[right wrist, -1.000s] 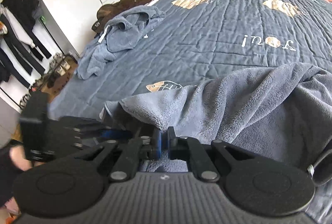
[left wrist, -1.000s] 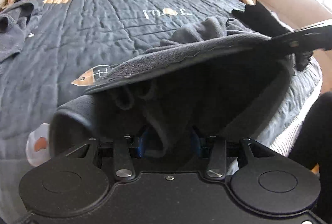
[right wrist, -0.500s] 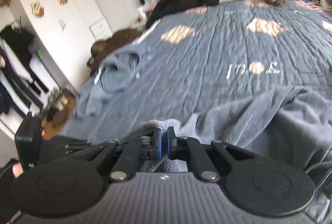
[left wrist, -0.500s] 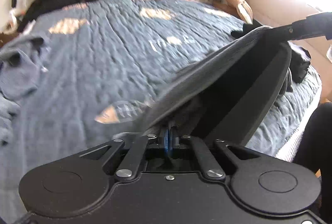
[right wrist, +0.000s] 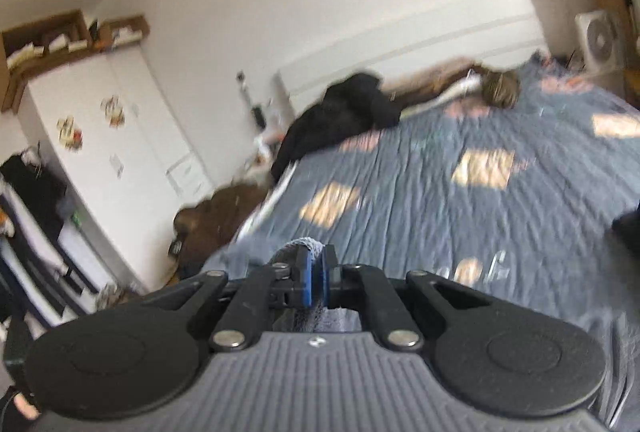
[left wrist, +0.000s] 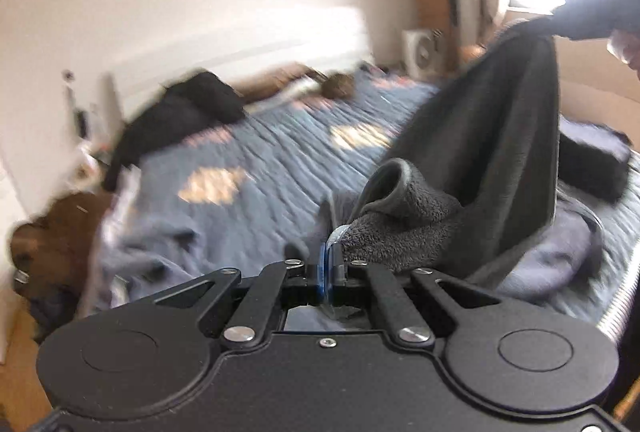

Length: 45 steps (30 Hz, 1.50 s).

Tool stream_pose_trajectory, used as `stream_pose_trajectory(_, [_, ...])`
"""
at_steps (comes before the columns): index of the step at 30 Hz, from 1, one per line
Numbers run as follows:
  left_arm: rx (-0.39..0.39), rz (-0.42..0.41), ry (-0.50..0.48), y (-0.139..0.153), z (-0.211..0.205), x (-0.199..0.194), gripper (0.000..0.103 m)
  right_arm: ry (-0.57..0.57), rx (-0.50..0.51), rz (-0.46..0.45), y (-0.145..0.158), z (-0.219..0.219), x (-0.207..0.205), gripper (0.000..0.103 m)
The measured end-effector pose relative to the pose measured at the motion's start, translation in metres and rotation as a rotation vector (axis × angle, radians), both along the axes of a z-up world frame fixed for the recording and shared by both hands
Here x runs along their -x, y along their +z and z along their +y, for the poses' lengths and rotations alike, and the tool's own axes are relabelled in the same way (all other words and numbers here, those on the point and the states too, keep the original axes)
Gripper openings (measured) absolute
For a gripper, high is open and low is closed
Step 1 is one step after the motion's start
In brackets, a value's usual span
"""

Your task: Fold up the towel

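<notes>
Towel-lifting looks like the step in hand: the dark grey fleecy towel (left wrist: 496, 152) hangs above the blue quilted bed (left wrist: 256, 168), left gripper (left wrist: 329, 259) and, blur permitting, right gripper (right wrist: 316, 272) each pinching an edge, so bring held edges together.

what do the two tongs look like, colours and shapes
The left tongs have a smooth black body with two round discs, black linkage arms with silver screws, and blue pads at the tips. The right tongs share the black discs, linkage arms, silver screws and blue pads, but their body is ribbed grey with a small logo.
</notes>
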<state>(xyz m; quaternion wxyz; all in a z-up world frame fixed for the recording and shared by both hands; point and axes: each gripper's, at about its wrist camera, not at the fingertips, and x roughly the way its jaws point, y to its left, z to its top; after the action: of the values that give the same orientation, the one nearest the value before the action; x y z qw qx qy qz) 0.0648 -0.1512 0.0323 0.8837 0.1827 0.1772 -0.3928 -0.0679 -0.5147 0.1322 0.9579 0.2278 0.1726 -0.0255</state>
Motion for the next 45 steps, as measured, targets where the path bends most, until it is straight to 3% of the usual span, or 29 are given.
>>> stream_pose_trajectory(9, [0.086,-0.154,0.238,0.101,0.036,-0.039,0.002,-0.166,-0.003,-0.117,0.069,-0.061,-0.018,0.004])
stream_pose_trajectory(16, [0.16,-0.211,0.449,0.146,0.096,-0.054,0.002,-0.303,0.018,-0.177,0.114,-0.116,-0.008,0.004])
stream_pose_trajectory(20, [0.239,-0.223,0.484,0.166,0.116,-0.047,0.002,-0.289,0.015,-0.217,0.13,-0.124,0.0,0.004])
stream_pose_trajectory(23, [0.2,-0.209,0.446,0.158,0.1,-0.041,0.002,-0.26,0.093,-0.206,0.127,-0.1,-0.004,0.004])
stream_pose_trajectory(27, [0.142,-0.129,0.376,0.114,0.083,-0.024,0.002,-0.206,0.124,-0.15,0.098,-0.081,-0.004,0.004])
stream_pose_trajectory(31, [0.075,0.008,0.319,0.04,0.074,-0.007,0.002,-0.163,0.167,-0.037,0.036,-0.059,0.012,0.004])
stream_pose_trajectory(36, [-0.043,0.216,0.271,-0.066,0.074,-0.003,0.002,-0.171,0.186,0.194,-0.075,-0.048,0.034,0.004])
stream_pose_trajectory(40, [-0.094,0.346,0.276,-0.126,0.091,0.01,0.002,-0.182,0.15,0.372,-0.156,-0.045,0.052,0.004])
stream_pose_trajectory(45, [-0.147,0.456,0.27,-0.17,0.104,0.029,0.003,-0.154,0.174,0.446,-0.178,-0.036,0.064,0.006])
